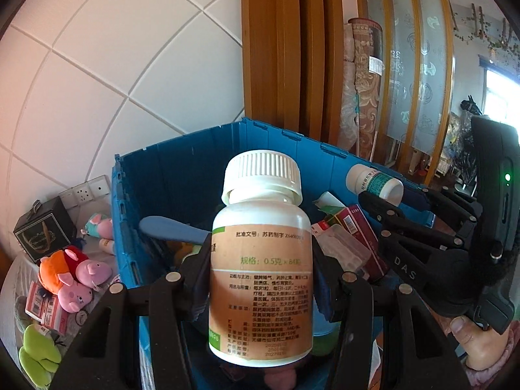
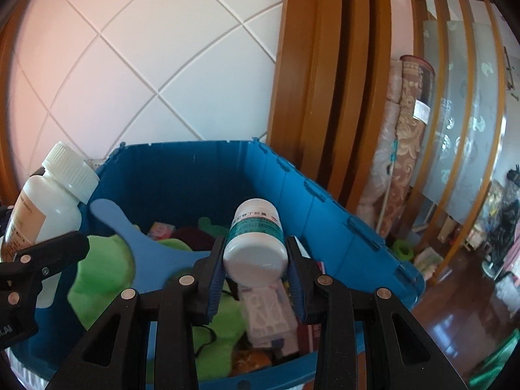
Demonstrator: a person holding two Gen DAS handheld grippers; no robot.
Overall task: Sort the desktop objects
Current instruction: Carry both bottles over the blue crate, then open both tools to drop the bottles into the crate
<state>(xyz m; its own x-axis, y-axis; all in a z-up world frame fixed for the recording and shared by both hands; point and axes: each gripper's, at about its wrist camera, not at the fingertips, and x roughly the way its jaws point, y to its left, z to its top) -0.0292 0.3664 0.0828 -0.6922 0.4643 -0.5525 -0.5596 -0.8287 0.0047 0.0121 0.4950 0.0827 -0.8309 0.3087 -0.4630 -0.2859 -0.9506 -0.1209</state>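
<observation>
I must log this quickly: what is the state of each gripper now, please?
Left gripper: closed on the large white bottle, upright.
Right gripper: closed on the small white bottle, tilted.

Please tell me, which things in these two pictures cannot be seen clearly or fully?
- Left wrist view: the blue bin floor is hidden behind the large bottle in the left gripper.
- Right wrist view: the small bottle in the right gripper shows its base; its label text is too small to read.
- Right wrist view: the large bottle is cut off by the left edge.
</observation>
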